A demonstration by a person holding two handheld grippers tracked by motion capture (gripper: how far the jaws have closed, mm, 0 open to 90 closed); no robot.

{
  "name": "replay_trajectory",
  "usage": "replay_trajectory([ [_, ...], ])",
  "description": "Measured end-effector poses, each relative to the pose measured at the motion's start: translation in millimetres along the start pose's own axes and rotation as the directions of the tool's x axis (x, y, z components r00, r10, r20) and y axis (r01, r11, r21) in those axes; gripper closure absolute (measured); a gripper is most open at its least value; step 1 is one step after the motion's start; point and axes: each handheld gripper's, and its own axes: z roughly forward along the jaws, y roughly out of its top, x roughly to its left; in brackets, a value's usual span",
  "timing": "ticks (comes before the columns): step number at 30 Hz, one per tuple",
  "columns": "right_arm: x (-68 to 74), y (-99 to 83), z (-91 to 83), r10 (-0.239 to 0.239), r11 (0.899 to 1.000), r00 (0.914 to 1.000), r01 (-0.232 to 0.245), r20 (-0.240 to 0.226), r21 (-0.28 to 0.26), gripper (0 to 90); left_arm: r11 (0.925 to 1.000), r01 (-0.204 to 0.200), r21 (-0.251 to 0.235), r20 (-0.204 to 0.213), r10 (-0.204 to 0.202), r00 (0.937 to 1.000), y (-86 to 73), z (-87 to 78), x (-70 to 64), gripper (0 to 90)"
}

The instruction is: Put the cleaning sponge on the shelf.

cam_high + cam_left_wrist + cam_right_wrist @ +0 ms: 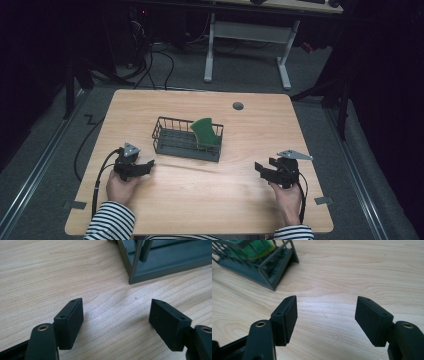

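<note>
Down at the bottom of the high view, two striped sleeves [111, 221] come in, each hand wrapped round a gripper; the left gripper [148, 164] sits at lower left of the frame, the right gripper [260, 167] at lower right, both low over the wooden table [200, 200] and well apart from each other; both are released, jaws spread wide with bare wood between them, as each gripper view shows plainly, left gripper [116, 315], right gripper [325, 312].

Further up, mid-frame, stands the dark wire rack [187, 139], and inside it, toward its right end, a green board [205, 132] leans upright between the wires; in the right gripper view the rack [257, 265] fills the upper left corner with a patch of green [254, 248] behind the bars; in the left gripper view a corner of the rack [160, 267] sits at upper right.

My read: nothing is grasped, so this looks like the approach step, hands poised either side of the rack; the next move likely calls for one gripper to rise over the rim and close on the board's top edge, perhaps with the other steadying the rack.

Beyond the table, the far floor, cables and another desk's legs [210, 50] sink into darkness; the board's lower half is hidden by the wires, and how it seats in the slots I cannot tell.
</note>
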Motion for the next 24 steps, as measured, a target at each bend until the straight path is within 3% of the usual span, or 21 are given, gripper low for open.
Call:
replay_trajectory([
  [15, -4.7, -14.9, 21.9, 0.027, 0.999, 0.9996, -0.027, 0.011, 0.022, 35.0, 1.0, 0.0, 0.0, -0.001, 0.0, 1.0, 0.1, 0.0, 0.0, 28.2],
  [19, -3.7, -17.5, 26.4, 0.022, 0.999, 0.9995, -0.022, 0.024, 0.023, 35.0, 1.0, 0.0, 0.0, -0.001, 0.0, 1.0, 0.0, 0.0, -0.1, 28.2],
  [24, 0.1, -18.4, 30.5, -0.026, 0.999, 0.9975, 0.024, 0.065, 0.027, 35.2, 1.0, 0.0, 0.0, -0.001, 0.0, 1.0, 0.1, 0.1, -0.1, 28.2],
])
